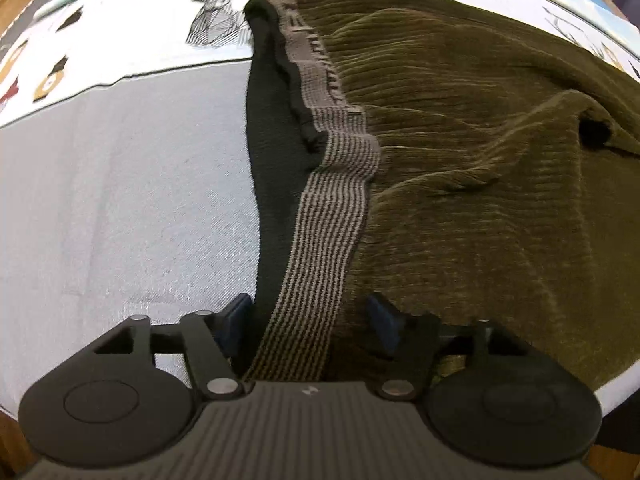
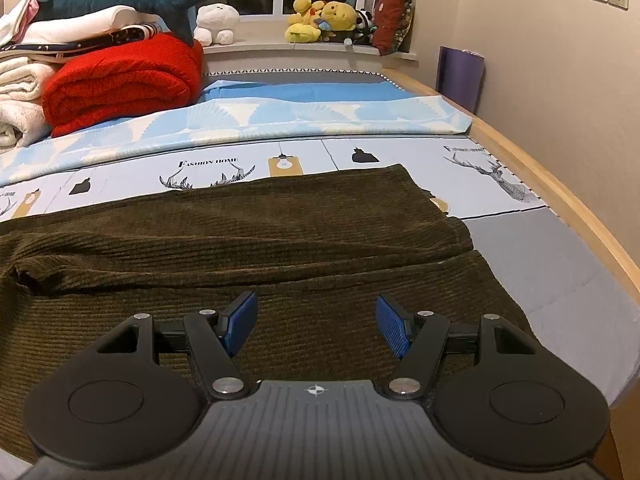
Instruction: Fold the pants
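Note:
Olive corduroy pants (image 1: 480, 160) lie spread on the bed, and their striped grey waistband (image 1: 332, 200) with its dark inner lining runs down towards me in the left wrist view. My left gripper (image 1: 312, 316) points steeply down over that waistband. The band lies between its blue pads (image 1: 382, 318), which stand apart from it, so the gripper is open. In the right wrist view the two pant legs (image 2: 240, 232) stretch across the bed, one lying partly over the other. My right gripper (image 2: 316, 324) hovers open just above the nearer leg, holding nothing.
The bed sheet (image 1: 120, 200) is grey near me and printed with deer further off. A red blanket (image 2: 120, 80) and folded linens are stacked at the back left, with plush toys (image 2: 320, 20) on the windowsill. The wooden bed frame (image 2: 560, 200) borders the right side.

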